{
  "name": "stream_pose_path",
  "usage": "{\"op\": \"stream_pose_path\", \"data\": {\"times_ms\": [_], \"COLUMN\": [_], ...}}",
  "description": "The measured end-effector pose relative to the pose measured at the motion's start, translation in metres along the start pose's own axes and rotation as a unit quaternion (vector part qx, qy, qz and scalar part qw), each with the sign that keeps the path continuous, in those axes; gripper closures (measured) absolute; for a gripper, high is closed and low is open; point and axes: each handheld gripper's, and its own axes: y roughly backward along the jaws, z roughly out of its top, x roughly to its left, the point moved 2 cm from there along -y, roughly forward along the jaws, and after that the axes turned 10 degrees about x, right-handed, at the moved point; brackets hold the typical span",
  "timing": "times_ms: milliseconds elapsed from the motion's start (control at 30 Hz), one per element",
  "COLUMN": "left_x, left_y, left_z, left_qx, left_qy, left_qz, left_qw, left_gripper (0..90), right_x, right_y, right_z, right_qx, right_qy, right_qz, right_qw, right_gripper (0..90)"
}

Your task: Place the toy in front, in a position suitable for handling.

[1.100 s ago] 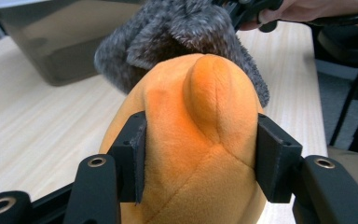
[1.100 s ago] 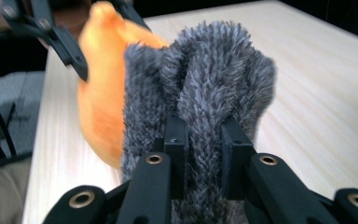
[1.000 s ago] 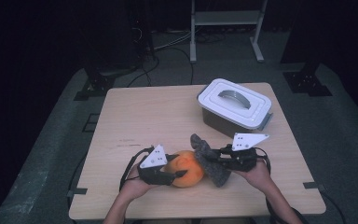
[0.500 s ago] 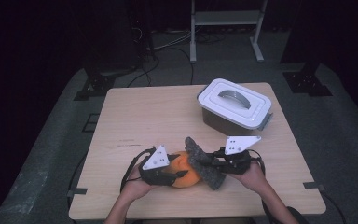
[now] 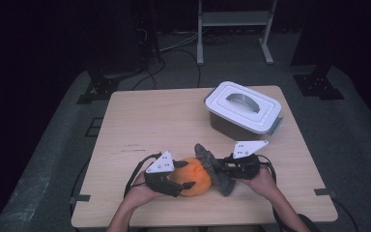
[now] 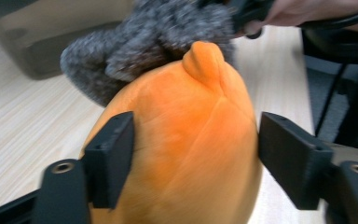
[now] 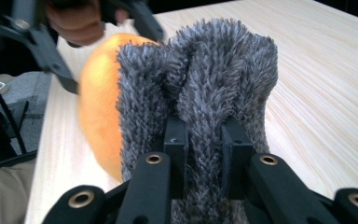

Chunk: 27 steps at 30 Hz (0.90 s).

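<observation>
at the table's (image 5: 140, 121) near edge, the left gripper (image 5: 181, 180) clamps an orange plush ball (image 5: 193, 176) steady while the right gripper (image 5: 222, 170) pinches a fold of grey fuzzy cloth (image 5: 215, 166) against it, seemingly to wrap or wipe it.

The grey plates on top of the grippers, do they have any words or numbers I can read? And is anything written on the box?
Grey plate on the left gripper: small dark marks, too small to read.
Grey plate on the right gripper: small dark marks, too small to read.
White-lidded box: no writing visible.
Table: faint marks, unreadable.
</observation>
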Motion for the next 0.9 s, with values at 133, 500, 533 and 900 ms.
{"op": "stream_pose_path", "data": {"times_ms": [133, 500, 533, 900], "left_x": [0.0, 0.0, 0.0, 0.006], "left_y": [-0.002, -0.006, -0.005, -0.013], "left_z": [0.0, 0.001, 0.001, -0.008], "left_qx": [0.0, -0.002, -0.001, 0.014], "left_qy": [-0.002, -0.004, -0.003, 0.011], "left_qz": [0.012, 0.026, 0.028, 0.031], "left_qw": [0.9999, 0.9996, 0.9996, 0.9994], "left_gripper": [32.2, 33.1, 29.9, 27.7], "right_x": [-0.004, 0.014, 0.013, -0.002], "right_y": [-0.001, 0.013, 0.011, 0.009], "right_z": [-0.003, 0.015, 0.013, 0.0], "right_qx": [0.004, -0.04, -0.034, -0.02], "right_qy": [-0.009, 0.022, 0.021, -0.005], "right_qz": [-0.003, 0.012, 0.01, 0.008], "right_qw": [0.9999, 0.9989, 0.9992, 0.9998], "right_gripper": [75.2, 75.4, 75.4, 75.3]}}
